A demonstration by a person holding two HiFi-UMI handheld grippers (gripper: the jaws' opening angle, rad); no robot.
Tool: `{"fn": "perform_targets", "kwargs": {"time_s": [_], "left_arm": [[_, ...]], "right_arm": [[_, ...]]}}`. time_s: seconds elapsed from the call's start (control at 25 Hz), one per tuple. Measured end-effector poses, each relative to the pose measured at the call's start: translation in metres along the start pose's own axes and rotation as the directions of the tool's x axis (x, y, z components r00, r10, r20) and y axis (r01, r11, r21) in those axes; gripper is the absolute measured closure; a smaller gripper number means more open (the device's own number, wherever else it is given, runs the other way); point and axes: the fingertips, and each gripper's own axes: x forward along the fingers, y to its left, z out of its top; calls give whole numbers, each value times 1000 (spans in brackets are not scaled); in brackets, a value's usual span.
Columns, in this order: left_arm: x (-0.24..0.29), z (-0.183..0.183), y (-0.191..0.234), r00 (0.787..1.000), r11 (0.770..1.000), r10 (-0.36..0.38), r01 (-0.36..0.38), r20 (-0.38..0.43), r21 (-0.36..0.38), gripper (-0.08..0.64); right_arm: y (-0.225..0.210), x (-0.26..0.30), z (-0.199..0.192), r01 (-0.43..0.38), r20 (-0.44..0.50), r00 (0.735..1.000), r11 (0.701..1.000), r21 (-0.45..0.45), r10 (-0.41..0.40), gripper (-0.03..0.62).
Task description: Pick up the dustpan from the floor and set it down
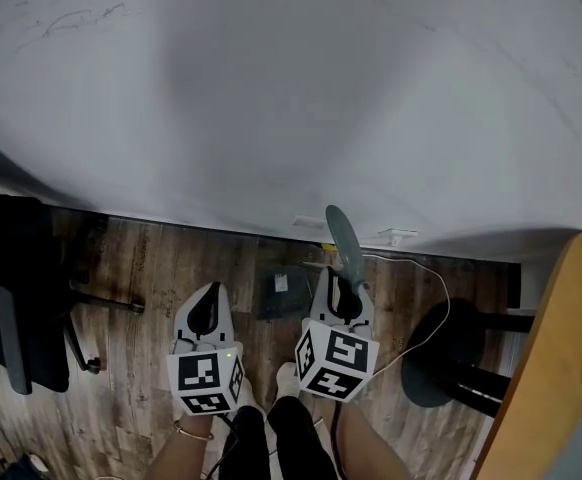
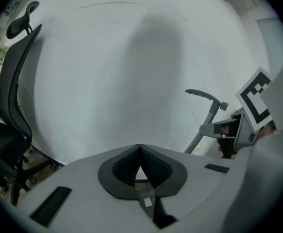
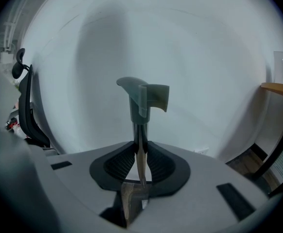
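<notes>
The dustpan has a grey-green handle [image 1: 344, 246] and a dark pan [image 1: 282, 290] low over the wooden floor; I cannot tell whether the pan touches it. My right gripper [image 1: 347, 286] is shut on the handle's thin shaft. In the right gripper view the shaft runs up between the jaws [image 3: 140, 147] to the curved grip [image 3: 142, 98]. My left gripper [image 1: 209, 306] hangs beside it to the left, shut with its tips together [image 2: 140, 149] and nothing between them. From the left gripper view the handle [image 2: 207, 101] and the right gripper [image 2: 236, 130] show at the right.
A white wall [image 1: 271, 88] with low sockets [image 1: 396, 235] stands just ahead. A black office chair [image 1: 16, 308] is at the left. At the right are a black round stool base [image 1: 451, 353], a white cable [image 1: 416, 303] and a wooden tabletop edge [image 1: 551, 368]. The person's feet are below.
</notes>
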Motion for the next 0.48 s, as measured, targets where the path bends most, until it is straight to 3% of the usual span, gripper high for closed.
{"fn": "perform_targets", "kwargs": {"time_s": [0.48], "left_arm": [[6,-6,10,1000,1000,-2,2,-14,-1,554]], "right_arm": [[0,22,5,10,14,1000,1000,-17,-9,497]]}}
